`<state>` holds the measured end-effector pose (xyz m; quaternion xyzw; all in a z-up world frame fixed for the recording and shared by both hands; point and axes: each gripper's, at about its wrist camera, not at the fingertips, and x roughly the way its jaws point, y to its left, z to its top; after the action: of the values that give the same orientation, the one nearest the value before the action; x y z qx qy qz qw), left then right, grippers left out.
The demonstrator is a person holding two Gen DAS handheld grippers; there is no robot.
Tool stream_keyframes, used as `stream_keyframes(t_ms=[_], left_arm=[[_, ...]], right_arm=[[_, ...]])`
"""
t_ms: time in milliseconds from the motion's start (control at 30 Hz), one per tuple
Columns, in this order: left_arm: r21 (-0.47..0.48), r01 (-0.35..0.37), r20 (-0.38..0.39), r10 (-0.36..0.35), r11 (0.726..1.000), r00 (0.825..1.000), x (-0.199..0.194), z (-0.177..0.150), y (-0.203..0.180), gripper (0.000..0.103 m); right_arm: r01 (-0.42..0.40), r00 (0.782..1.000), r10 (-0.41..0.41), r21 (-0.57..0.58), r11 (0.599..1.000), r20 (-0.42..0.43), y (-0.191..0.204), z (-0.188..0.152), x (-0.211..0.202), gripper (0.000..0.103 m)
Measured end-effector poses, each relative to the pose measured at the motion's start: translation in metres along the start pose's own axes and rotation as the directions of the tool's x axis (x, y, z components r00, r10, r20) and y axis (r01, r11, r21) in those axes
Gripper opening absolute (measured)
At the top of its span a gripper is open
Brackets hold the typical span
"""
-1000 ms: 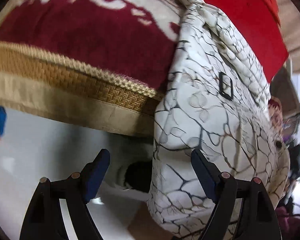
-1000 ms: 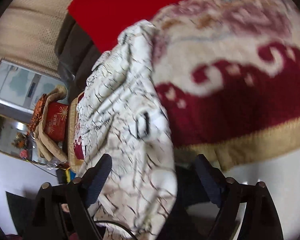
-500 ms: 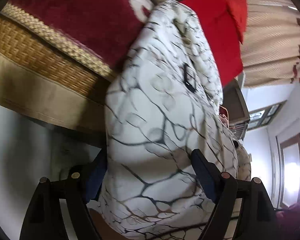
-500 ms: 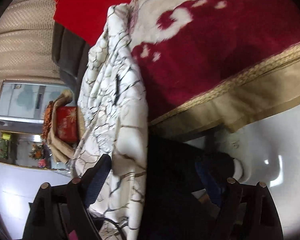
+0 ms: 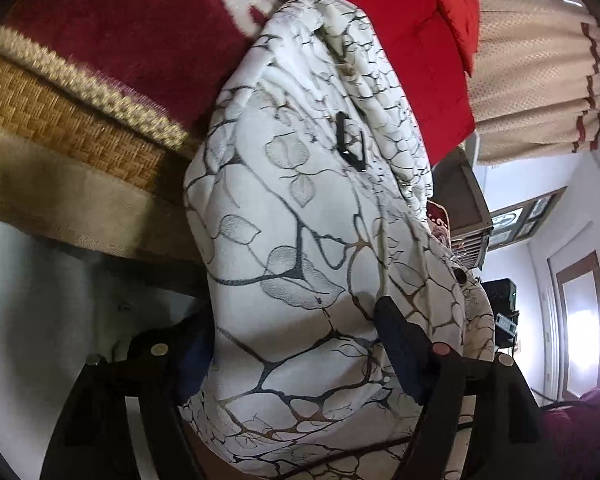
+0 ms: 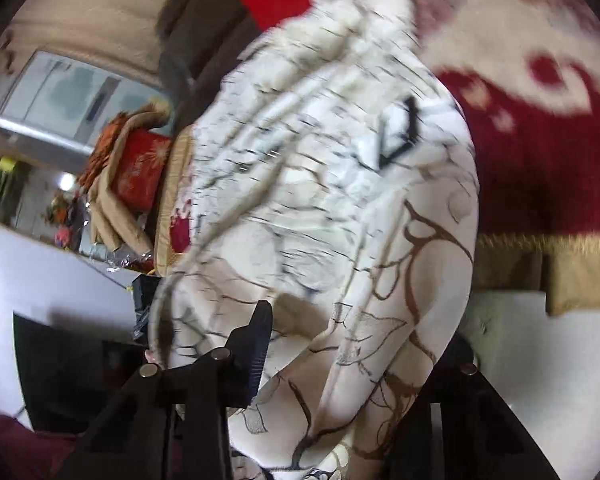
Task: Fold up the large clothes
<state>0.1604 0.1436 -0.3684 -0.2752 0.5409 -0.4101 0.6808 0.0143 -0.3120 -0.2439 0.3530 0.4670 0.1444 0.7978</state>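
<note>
I have both tongs at the hanging end of the garment [image 5: 300,216], a white cloth printed with dark branches and pale leaves that drapes over the edge of the bed and down toward me. Its upper part lies on the bedspread [image 5: 112,36], which is deep red and cream with a gold woven border, and a small black buckle [image 5: 350,142] sits on the cloth partway up.

My left tongs [image 5: 296,356] are closing with a thick fold of the garment between them; the cloth bulges against both blue fingers [image 5: 396,344], so I read them as pinching it.

My right tongs [image 6: 352,356] are closing too, the garment bunched between them. The near finger [image 6: 258,350] presses into the fabric, while the other is hidden behind the fold. This view is blurred.

A red pillow [image 5: 416,64] lies beyond the garment, with a beige curtain [image 5: 536,80] behind.
</note>
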Motion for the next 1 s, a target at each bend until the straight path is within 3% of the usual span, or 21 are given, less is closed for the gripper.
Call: stream_keyframes(t_ms=[67, 133, 267, 333, 400, 533, 700, 800, 933, 1000], left_arm=[[0.019, 0.032, 0.002, -0.032, 0.999, 0.999, 0.000, 0.002, -0.007, 0.040], [0.038, 0.036, 0.001, -0.036, 0.999, 0.999, 0.001, 0.005, -0.015, 0.025], [0.077, 0.029, -0.010, -0.029, 0.997, 1.000, 0.000, 0.012, -0.030, 0.022], [0.121, 0.021, 0.006, -0.022, 0.992, 1.000, -0.007, 0.018, -0.045, 0.013], [0.164, 0.019, 0.033, -0.025, 0.986, 0.999, -0.021, 0.030, -0.064, 0.012], [0.260, 0.001, 0.076, -0.021, 0.966, 0.997, -0.046, 0.059, -0.099, 0.010], [0.377, -0.032, 0.094, -0.004, 0.926, 0.996, -0.057, 0.123, -0.149, 0.009], [0.428, -0.068, 0.097, 0.030, 0.901, 0.995, -0.046, 0.172, -0.174, 0.009], [0.407, -0.128, 0.114, 0.089, 0.905, 0.990, -0.026, 0.239, -0.173, 0.009], [0.328, -0.191, 0.135, 0.154, 0.925, 0.979, -0.009, 0.280, -0.153, 0.009]], right_arm=[[0.008, 1.000, -0.008, -0.009, 1.000, -0.004, 0.003, 0.002, -0.001, 0.039], [0.045, 0.998, -0.045, 0.021, 0.999, -0.041, -0.002, 0.003, 0.006, 0.042], [0.031, 0.999, -0.030, 0.023, 0.999, -0.042, 0.001, 0.005, 0.012, 0.041], [0.020, 1.000, -0.021, -0.043, 0.999, -0.022, 0.012, 0.007, 0.005, 0.031], [0.018, 1.000, -0.017, -0.096, 0.995, 0.013, 0.027, 0.014, -0.004, 0.023], [-0.019, 0.995, 0.031, -0.125, 0.992, 0.092, 0.038, 0.039, -0.023, 0.016], [-0.061, 0.978, 0.087, -0.140, 0.988, 0.190, 0.046, 0.084, -0.035, 0.013], [-0.036, 0.966, 0.074, -0.158, 0.987, 0.246, 0.053, 0.122, -0.036, 0.013], [-0.066, 0.938, 0.092, -0.089, 0.994, 0.333, 0.044, 0.190, -0.037, 0.013], [-0.066, 0.929, 0.070, -0.023, 0.998, 0.364, 0.028, 0.222, -0.033, 0.013]])
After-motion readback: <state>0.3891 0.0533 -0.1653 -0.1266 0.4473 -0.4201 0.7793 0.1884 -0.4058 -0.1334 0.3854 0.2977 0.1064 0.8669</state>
